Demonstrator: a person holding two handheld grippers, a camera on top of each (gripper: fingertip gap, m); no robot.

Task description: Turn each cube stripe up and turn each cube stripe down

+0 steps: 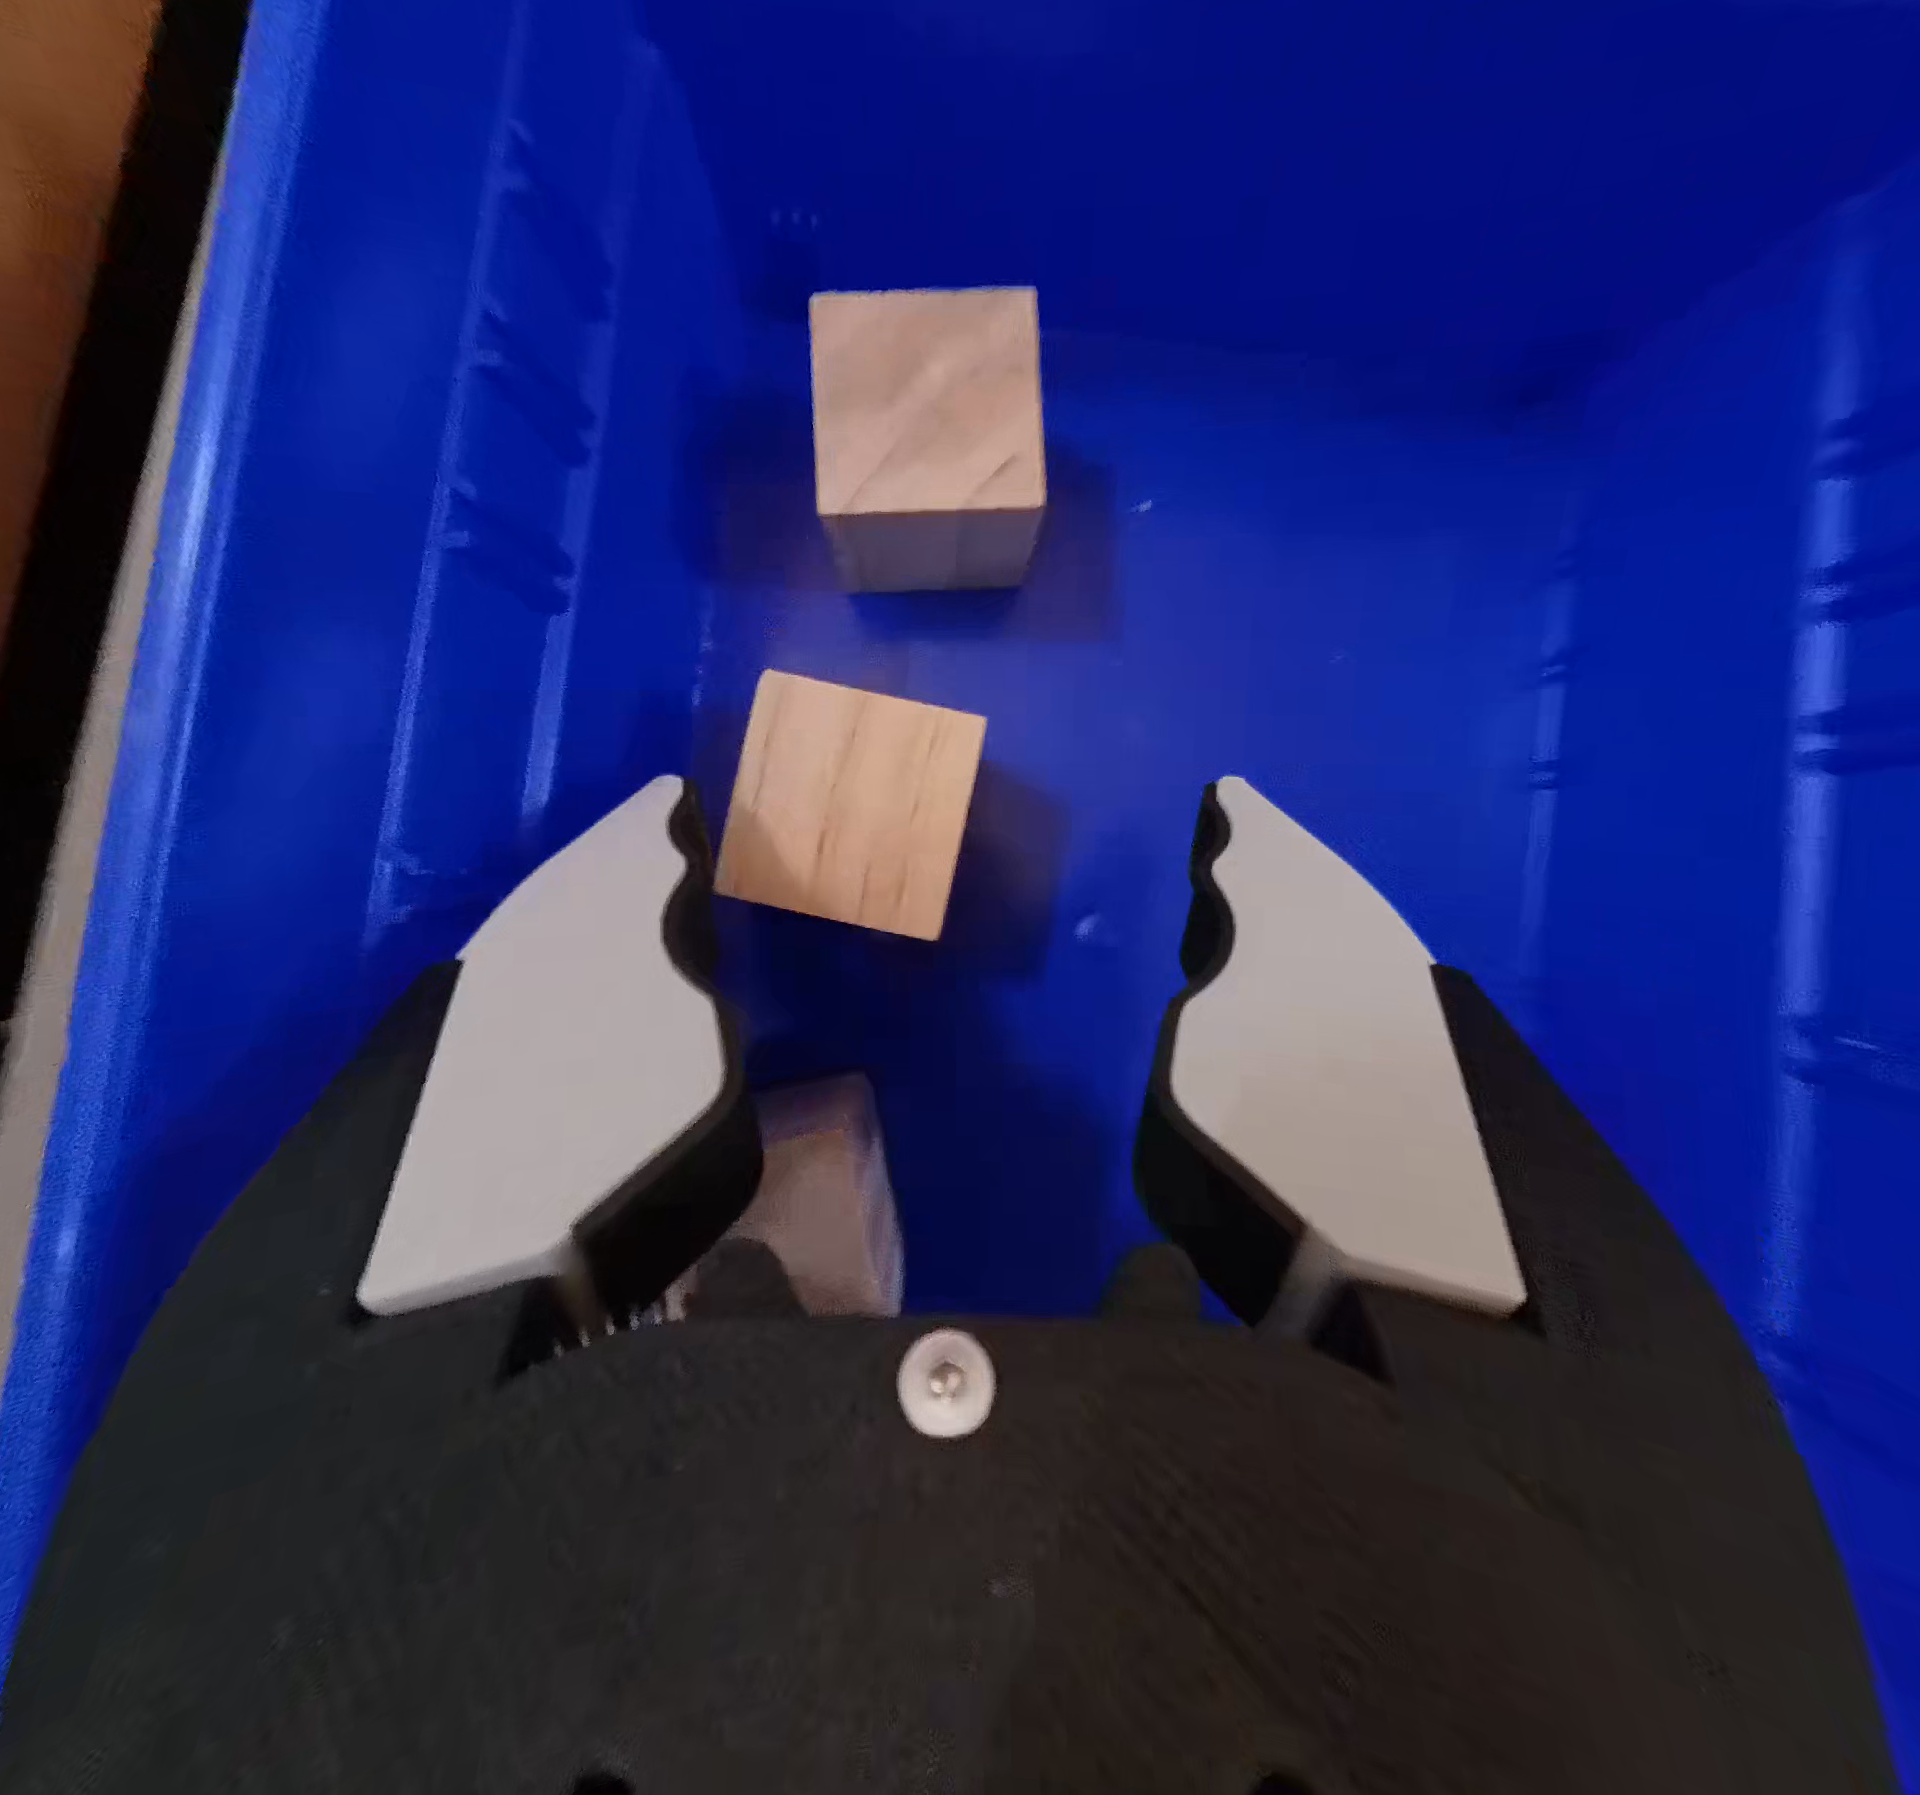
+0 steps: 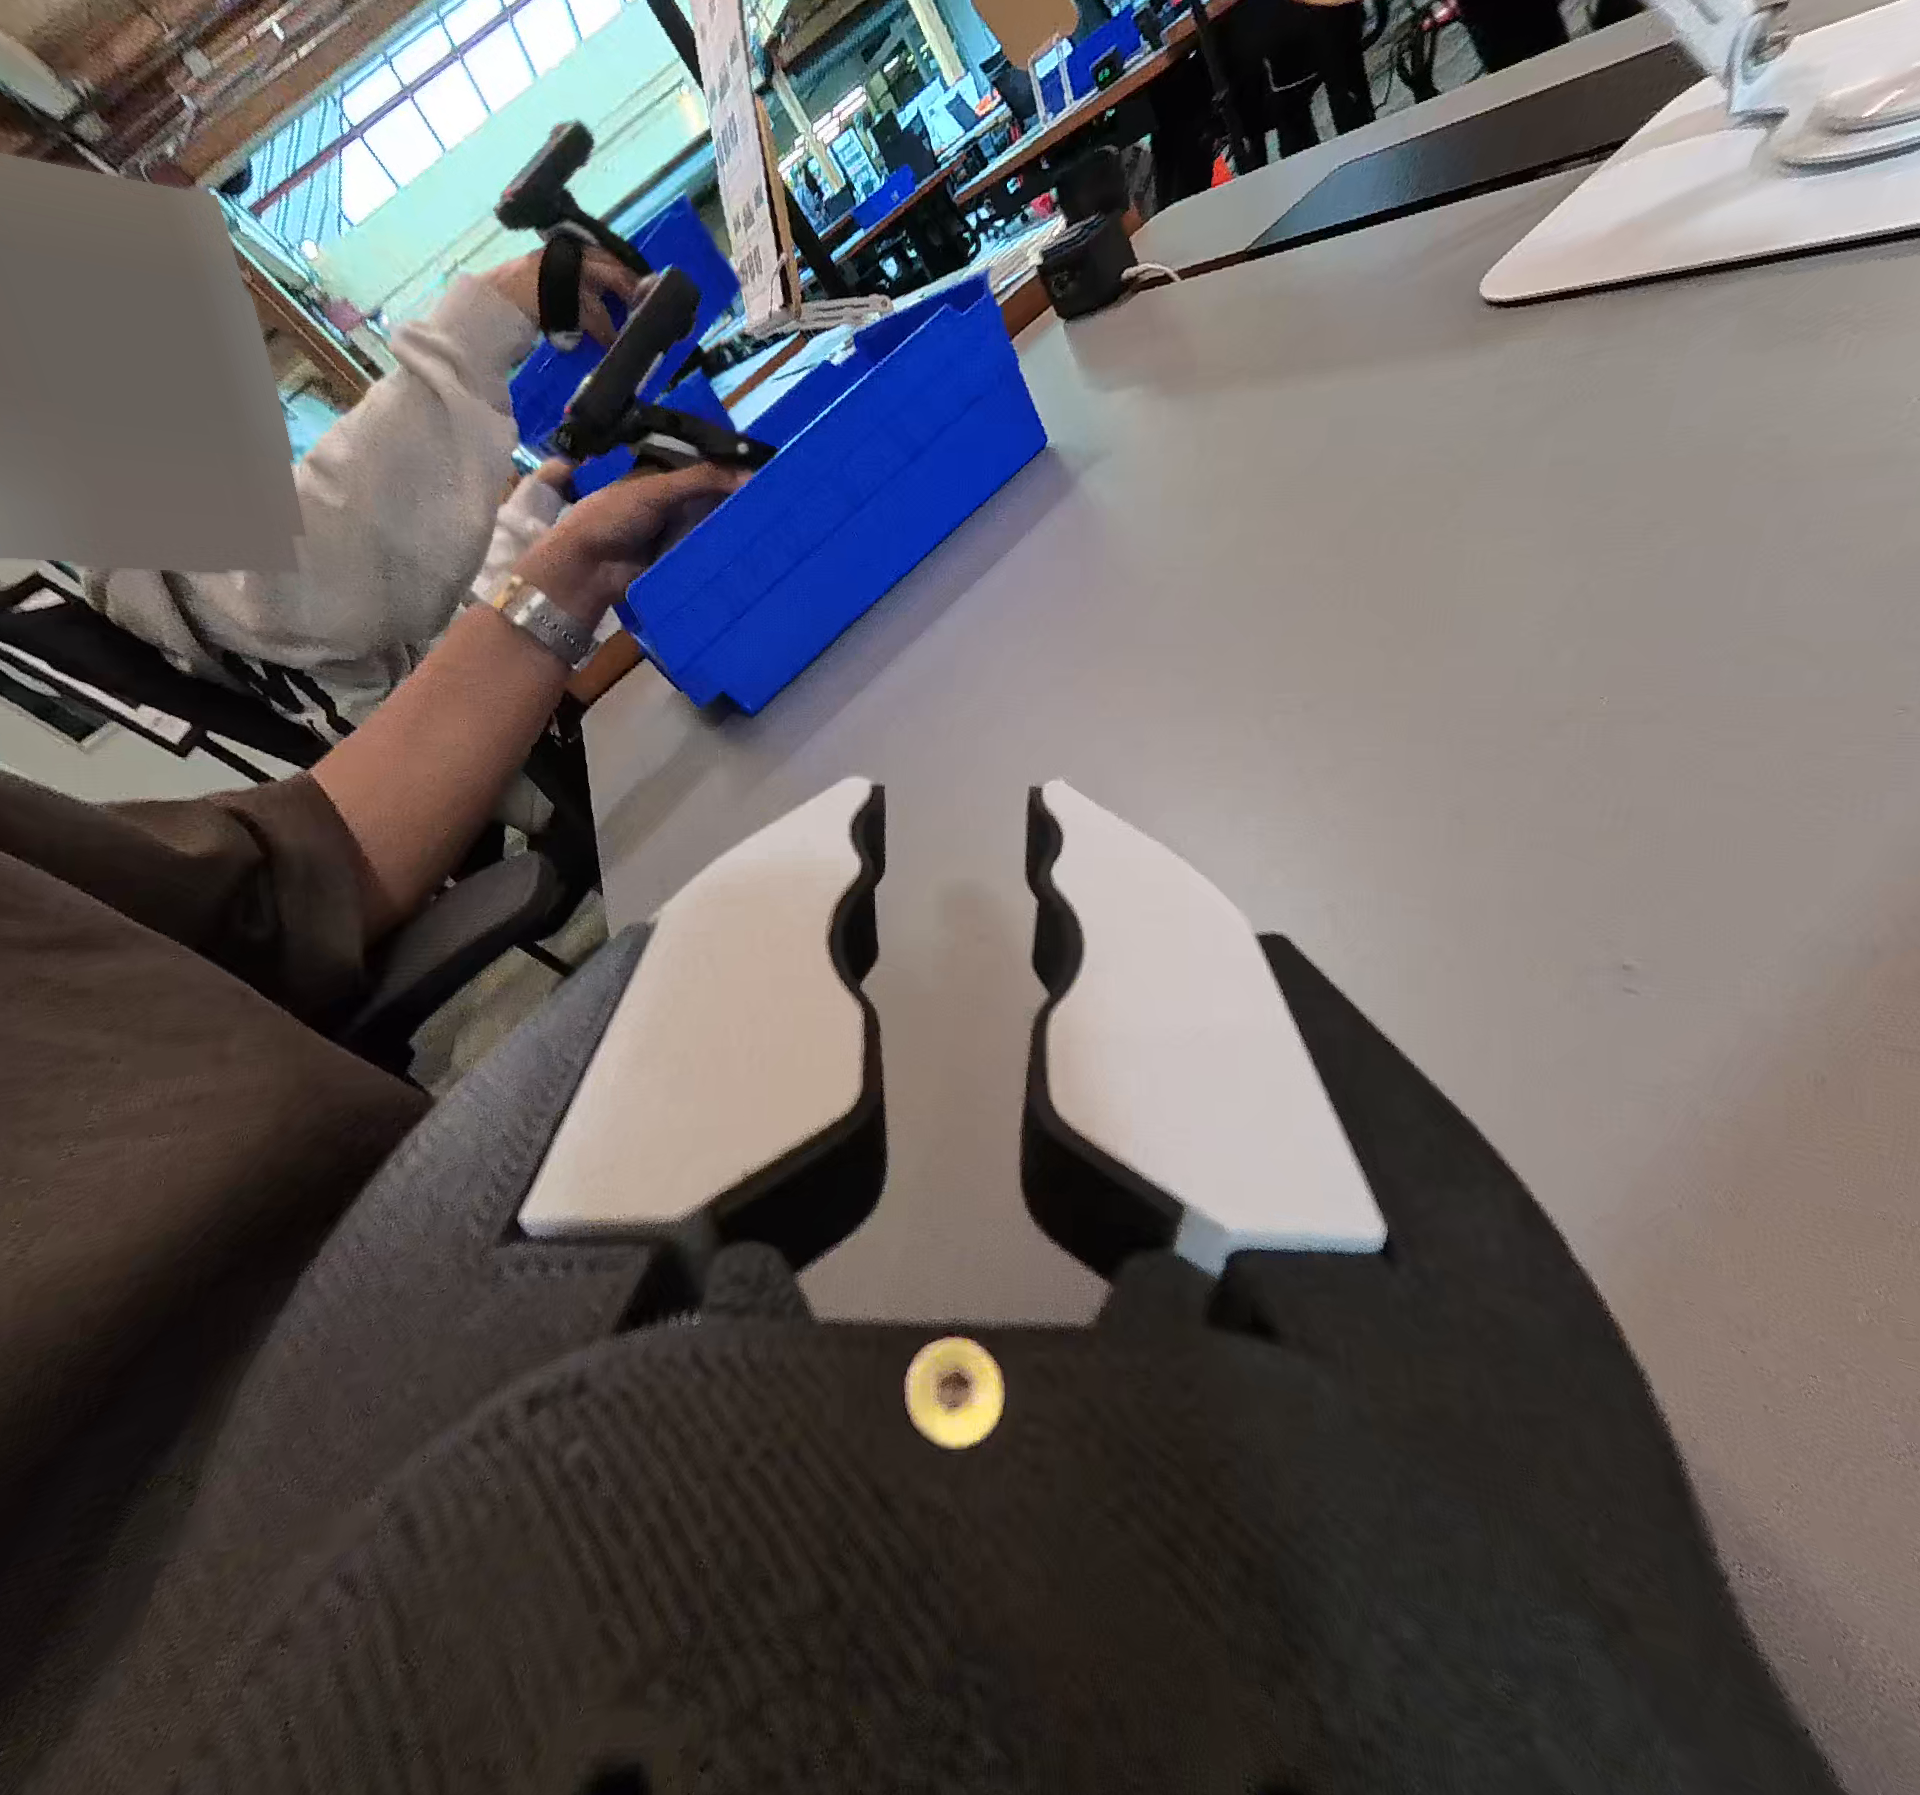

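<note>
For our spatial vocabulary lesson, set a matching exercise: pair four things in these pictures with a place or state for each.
1. far pale wooden cube
2. near tan wooden cube
3. left tongs
4. right tongs

A. over the bare grey table
B. wide open above the blue plastic bin
C. beside a tong tip
D. nearest the bin's back wall

Pairs: 1-D, 2-C, 3-B, 4-A

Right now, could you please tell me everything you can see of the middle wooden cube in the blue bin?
The middle cube is pale, light-brown wood with fine darker grain lines across its top face; no stripe shows on what is visible. It rests on the floor of the blue bin, turned slightly askew to the bin walls. It lies just ahead of the open left gripper, close beside the left fingertip; contact cannot be judged. It stands apart from the far cube.
</note>
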